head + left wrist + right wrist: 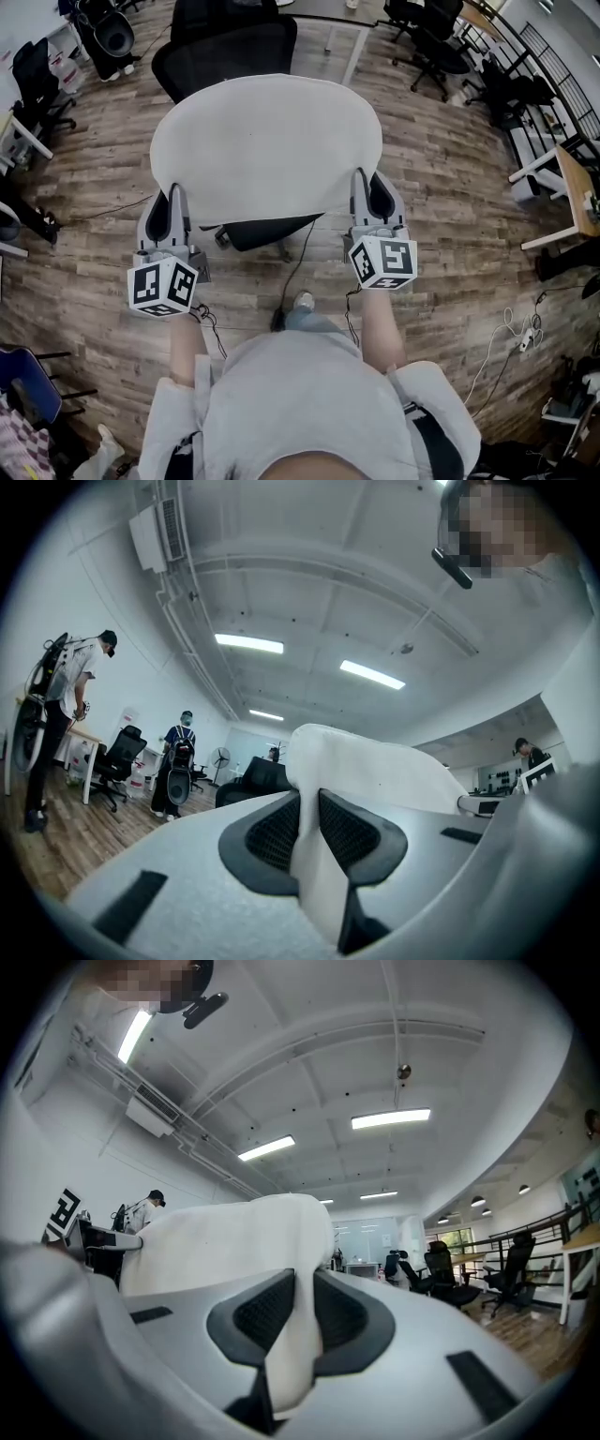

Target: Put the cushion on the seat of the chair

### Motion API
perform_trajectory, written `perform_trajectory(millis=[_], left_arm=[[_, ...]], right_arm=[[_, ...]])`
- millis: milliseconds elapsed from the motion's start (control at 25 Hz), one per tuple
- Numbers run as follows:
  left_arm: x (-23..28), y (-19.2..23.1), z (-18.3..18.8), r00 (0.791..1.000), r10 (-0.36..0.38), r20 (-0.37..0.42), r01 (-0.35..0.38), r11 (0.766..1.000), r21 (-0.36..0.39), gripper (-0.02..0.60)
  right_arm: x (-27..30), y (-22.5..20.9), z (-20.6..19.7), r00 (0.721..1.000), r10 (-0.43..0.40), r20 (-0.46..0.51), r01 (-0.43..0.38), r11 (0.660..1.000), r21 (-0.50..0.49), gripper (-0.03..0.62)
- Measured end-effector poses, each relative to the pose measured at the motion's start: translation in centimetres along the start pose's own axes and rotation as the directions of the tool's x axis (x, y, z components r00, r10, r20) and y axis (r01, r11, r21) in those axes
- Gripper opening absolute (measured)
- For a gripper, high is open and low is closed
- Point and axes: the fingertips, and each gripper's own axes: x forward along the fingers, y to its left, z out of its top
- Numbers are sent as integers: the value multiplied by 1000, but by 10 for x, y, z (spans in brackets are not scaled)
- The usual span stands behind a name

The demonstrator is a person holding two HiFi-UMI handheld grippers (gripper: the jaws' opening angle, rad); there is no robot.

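A wide off-white cushion (267, 145) hangs flat in the air between both grippers, over a black office chair (230, 52). My left gripper (174, 199) is shut on the cushion's near left edge, and my right gripper (361, 187) is shut on its near right edge. In the left gripper view the cushion (375, 771) fabric is pinched between the dark pads (272, 832). The right gripper view shows the cushion (220, 1237) the same way, its edge squeezed between the pads (337, 1312). The cushion hides most of the chair seat; only its near edge (267, 230) shows.
Wood floor lies all around. More black chairs (436, 42) and a desk (328, 11) stand at the back, a wooden table (577, 192) at the right. Cables (295, 272) run over the floor near the person's feet. Other people (66, 682) stand far off at the left.
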Motion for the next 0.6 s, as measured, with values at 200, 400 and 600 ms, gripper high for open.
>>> perform_trajectory(millis=[200,400,600], left_arm=[[32,-15,-9,999,39,4,-39,999,2,61],[61,-36,-20,997,74,12,-74,997,-2,61],[74,-52,-29,995,99,10,-99,995,2,61]], right_arm=[[28,-32,-8,999,38,-3,-38,999,9,54],[54,-66,-13,998,68,-3,-68,998,14,54],[71,-90,-21,996,92,-4,-92,995,31,54]])
